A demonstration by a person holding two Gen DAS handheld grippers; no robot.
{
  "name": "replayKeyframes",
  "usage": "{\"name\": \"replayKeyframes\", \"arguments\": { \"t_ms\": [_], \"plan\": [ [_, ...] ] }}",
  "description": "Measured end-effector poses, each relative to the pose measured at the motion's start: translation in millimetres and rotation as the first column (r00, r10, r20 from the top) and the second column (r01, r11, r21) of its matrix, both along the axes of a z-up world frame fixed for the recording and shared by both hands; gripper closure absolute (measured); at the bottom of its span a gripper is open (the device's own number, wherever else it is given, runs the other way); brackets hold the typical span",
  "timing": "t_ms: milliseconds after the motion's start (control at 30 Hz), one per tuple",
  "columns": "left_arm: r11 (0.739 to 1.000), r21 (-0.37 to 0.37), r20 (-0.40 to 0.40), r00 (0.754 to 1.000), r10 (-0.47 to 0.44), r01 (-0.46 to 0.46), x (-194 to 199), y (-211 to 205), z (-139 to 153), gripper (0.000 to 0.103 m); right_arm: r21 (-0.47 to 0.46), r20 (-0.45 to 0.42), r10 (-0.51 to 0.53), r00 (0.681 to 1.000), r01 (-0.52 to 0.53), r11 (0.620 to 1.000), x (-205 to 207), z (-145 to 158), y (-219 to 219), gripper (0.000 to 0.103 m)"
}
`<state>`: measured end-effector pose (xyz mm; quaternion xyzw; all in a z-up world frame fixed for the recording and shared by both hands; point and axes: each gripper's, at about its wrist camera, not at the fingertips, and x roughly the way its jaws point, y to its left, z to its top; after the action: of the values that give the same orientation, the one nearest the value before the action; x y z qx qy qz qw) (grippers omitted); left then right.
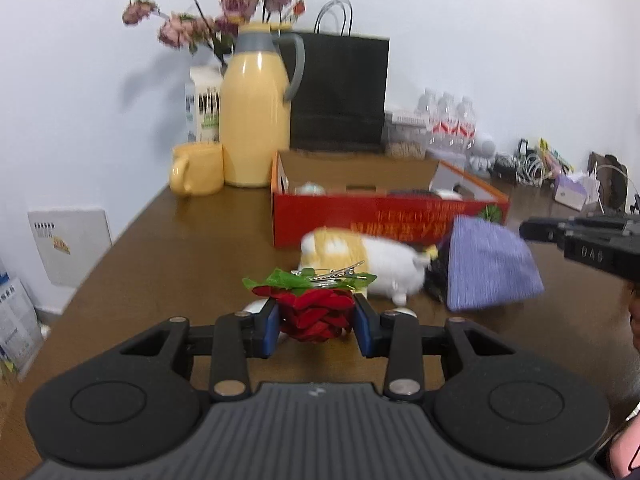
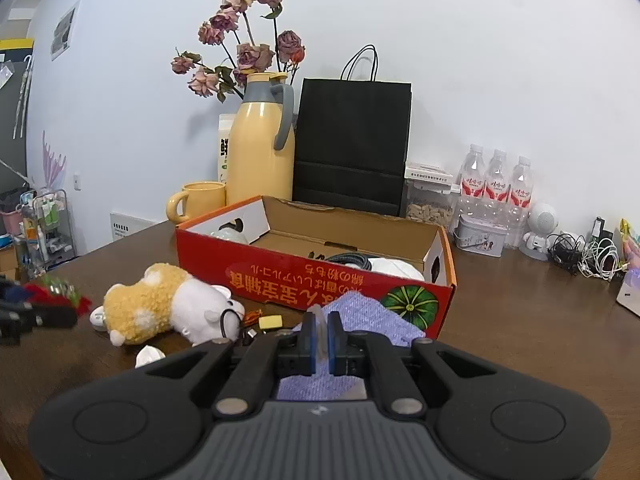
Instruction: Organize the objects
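My left gripper (image 1: 316, 326) is shut on a red fabric rose (image 1: 316, 316) with green leaves and a metal clip, held above the brown table (image 1: 168, 264). My right gripper (image 2: 320, 340) is shut on a purple striped cloth pouch (image 2: 360, 316), which also shows in the left wrist view (image 1: 490, 268), in front of the open red cardboard box (image 2: 320, 280). A yellow and white plush toy (image 2: 168, 304) lies on the table between the two grippers. The box holds a cable and white items.
A yellow thermos (image 2: 262, 152), yellow mug (image 2: 200, 200), black paper bag (image 2: 352, 148) and dried flowers (image 2: 244, 44) stand behind the box. Water bottles (image 2: 496, 188), a tin, a small white robot figure (image 2: 540, 232) and cables line the right wall. Small bits lie beside the plush.
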<state>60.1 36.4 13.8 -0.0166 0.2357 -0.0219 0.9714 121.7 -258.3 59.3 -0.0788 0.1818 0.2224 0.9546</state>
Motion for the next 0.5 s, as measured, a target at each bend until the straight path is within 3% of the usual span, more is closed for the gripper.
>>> {"name": "replayKeyframes", "arguments": {
  "t_ms": [267,500],
  "plan": [
    [1.000,0.011,0.114,0.993,-0.012,0.011,27.2,-10.1,38.4,0.066,0.020,0.048,0.005,0.999,-0.006,1.000,16.9,16.9,10.2,0.098],
    [1.000,-0.019,0.164,0.986,-0.009,0.012,76.5,-23.4,62.8,0.066,0.054,0.085,0.002,0.996,-0.006,0.999,51.7,34.9,26.2,0.098]
  ]
}}
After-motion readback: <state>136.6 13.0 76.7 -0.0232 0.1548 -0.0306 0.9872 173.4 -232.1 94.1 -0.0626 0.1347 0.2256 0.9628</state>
